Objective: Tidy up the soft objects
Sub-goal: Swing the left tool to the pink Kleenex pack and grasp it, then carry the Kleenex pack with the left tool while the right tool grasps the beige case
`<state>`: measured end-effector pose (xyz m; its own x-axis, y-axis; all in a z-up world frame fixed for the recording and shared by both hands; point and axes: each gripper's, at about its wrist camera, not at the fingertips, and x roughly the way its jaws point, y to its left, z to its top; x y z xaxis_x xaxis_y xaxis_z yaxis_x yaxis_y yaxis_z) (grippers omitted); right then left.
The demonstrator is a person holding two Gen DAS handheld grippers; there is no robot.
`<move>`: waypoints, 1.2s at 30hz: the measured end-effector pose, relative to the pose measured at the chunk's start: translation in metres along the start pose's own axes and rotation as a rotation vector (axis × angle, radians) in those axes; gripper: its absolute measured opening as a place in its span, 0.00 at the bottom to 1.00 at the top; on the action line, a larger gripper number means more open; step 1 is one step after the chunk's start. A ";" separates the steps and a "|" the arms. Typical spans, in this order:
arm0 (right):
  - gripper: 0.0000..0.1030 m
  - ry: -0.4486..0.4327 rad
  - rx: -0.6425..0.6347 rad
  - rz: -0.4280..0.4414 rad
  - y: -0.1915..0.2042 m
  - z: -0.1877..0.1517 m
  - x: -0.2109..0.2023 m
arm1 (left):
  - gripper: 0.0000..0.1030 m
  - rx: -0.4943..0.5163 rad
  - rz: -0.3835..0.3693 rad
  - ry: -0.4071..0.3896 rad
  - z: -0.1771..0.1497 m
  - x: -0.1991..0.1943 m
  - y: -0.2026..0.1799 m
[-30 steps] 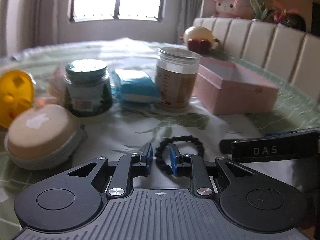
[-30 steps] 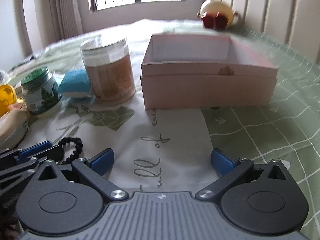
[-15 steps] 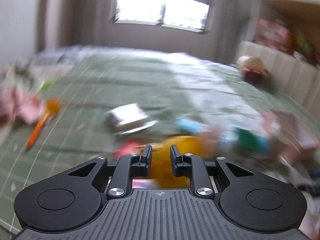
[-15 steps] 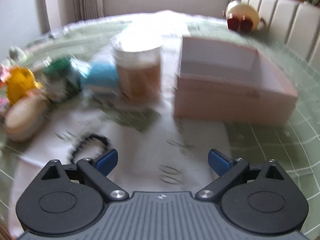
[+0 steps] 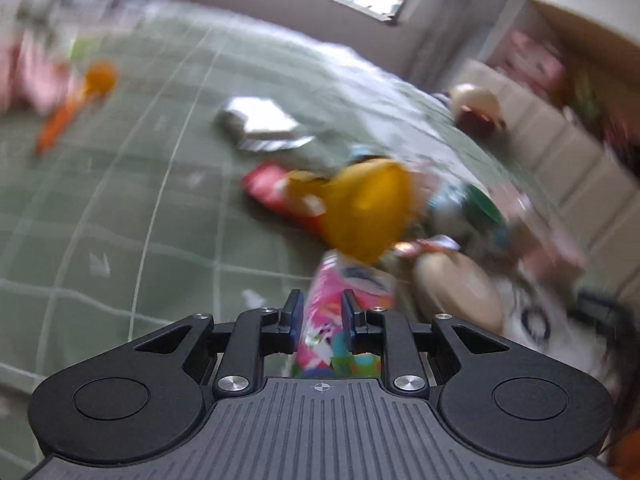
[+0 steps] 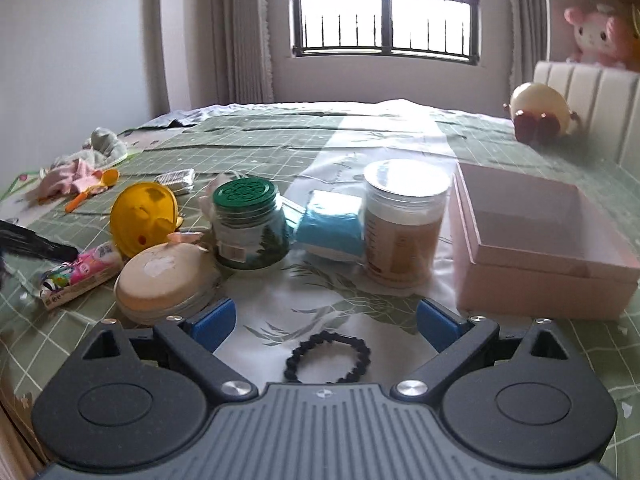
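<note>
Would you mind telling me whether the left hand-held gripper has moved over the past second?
Yes. The left hand-held gripper swung left, from the black bracelet to the pink packet beside the yellow toy.

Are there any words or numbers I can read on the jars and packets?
None can be read.
Green-lid jar: label text too small.
Tall clear jar: brown label print blurred.
Pink tissue packet: characters too blurred; in the left wrist view it lies blurred between the left gripper fingers.
Beige pouch: white patch, no legible text.
</note>
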<state>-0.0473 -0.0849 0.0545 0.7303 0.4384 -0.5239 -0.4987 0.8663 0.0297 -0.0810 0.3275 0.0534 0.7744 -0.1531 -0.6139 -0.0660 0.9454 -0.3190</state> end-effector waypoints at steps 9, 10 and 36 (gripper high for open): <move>0.95 0.000 -0.098 0.079 0.034 -0.016 -0.002 | 0.28 0.396 0.185 0.111 -0.014 0.029 -0.073; 0.95 -0.006 -0.108 0.076 0.037 -0.017 -0.003 | 0.31 0.398 0.190 0.099 -0.019 0.030 -0.073; 0.95 -0.007 -0.126 0.243 0.074 0.027 0.039 | 0.57 0.132 0.182 0.009 -0.024 0.029 -0.045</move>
<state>-0.0433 0.0021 0.0593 0.5851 0.6315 -0.5088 -0.7132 0.6993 0.0478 -0.0708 0.2737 0.0331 0.7515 0.0213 -0.6594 -0.1209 0.9870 -0.1059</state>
